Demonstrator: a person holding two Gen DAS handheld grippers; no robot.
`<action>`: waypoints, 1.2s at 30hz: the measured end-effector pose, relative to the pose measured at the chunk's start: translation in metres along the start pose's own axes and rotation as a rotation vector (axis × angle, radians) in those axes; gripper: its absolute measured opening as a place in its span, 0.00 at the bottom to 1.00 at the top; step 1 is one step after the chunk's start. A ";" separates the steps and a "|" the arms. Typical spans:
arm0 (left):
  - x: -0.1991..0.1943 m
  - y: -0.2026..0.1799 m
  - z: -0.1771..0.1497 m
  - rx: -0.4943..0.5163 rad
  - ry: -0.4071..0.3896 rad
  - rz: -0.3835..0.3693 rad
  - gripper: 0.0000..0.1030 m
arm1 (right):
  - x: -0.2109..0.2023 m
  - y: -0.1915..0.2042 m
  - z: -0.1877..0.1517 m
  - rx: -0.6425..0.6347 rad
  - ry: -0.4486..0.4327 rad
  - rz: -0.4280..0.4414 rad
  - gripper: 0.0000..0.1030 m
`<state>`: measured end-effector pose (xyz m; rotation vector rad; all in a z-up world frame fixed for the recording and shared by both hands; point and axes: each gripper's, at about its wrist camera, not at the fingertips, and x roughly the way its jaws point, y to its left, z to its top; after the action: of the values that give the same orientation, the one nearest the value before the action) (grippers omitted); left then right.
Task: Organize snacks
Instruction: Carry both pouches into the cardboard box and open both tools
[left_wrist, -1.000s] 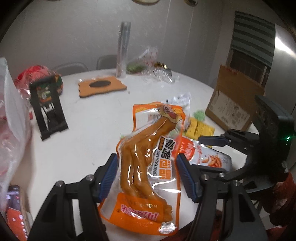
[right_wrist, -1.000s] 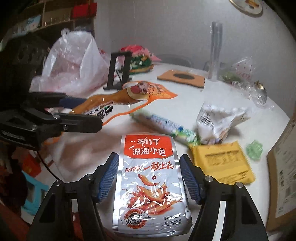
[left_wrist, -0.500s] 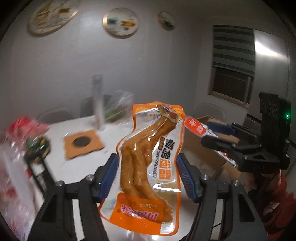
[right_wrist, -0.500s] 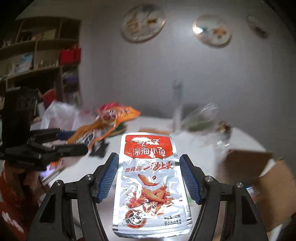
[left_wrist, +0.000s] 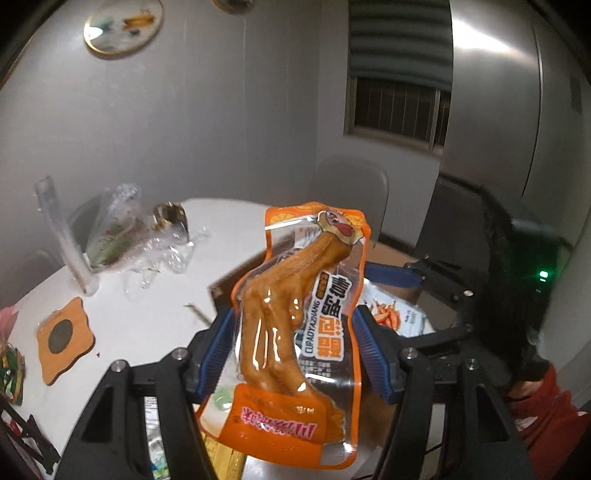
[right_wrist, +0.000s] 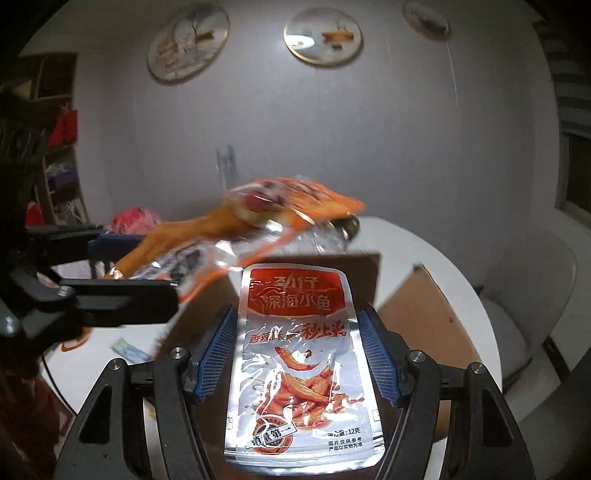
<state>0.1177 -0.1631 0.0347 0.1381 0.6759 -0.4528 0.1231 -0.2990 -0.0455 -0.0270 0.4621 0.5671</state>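
Note:
My left gripper (left_wrist: 291, 354) is shut on an orange chicken-feet packet (left_wrist: 295, 325) and holds it up in the air over the white round table (left_wrist: 155, 317). My right gripper (right_wrist: 297, 354) is shut on a silver and red small-fish packet (right_wrist: 299, 369) and holds it above an open cardboard box (right_wrist: 424, 314). The fish packet also shows in the left wrist view (left_wrist: 391, 314) just right of the orange packet. The orange packet shows in the right wrist view (right_wrist: 236, 232), blurred, to the upper left of the box.
On the table are an orange wooden coaster (left_wrist: 64, 332), a tall clear tube (left_wrist: 62, 236), crumpled clear wrappers (left_wrist: 147, 236) and small snacks near the front edge (left_wrist: 221, 398). A grey chair (left_wrist: 351, 192) stands behind the table. Another chair (right_wrist: 524, 317) is right of the box.
Both grippers have swung to the right with their packets, toward the cardboard box. The box now lies right under the fish packet. Both grips are unchanged.

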 end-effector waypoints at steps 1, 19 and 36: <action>0.009 -0.004 0.003 0.000 0.018 -0.006 0.60 | 0.004 -0.004 -0.002 0.001 0.012 -0.005 0.63; 0.064 -0.015 0.016 0.034 0.100 -0.019 0.69 | 0.045 -0.017 -0.011 -0.033 0.128 0.022 0.64; 0.002 -0.003 0.008 0.013 -0.032 0.028 0.96 | 0.002 -0.016 -0.021 -0.077 0.174 -0.048 0.76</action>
<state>0.1227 -0.1682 0.0392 0.1523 0.6393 -0.4321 0.1241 -0.3147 -0.0662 -0.1614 0.6075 0.5368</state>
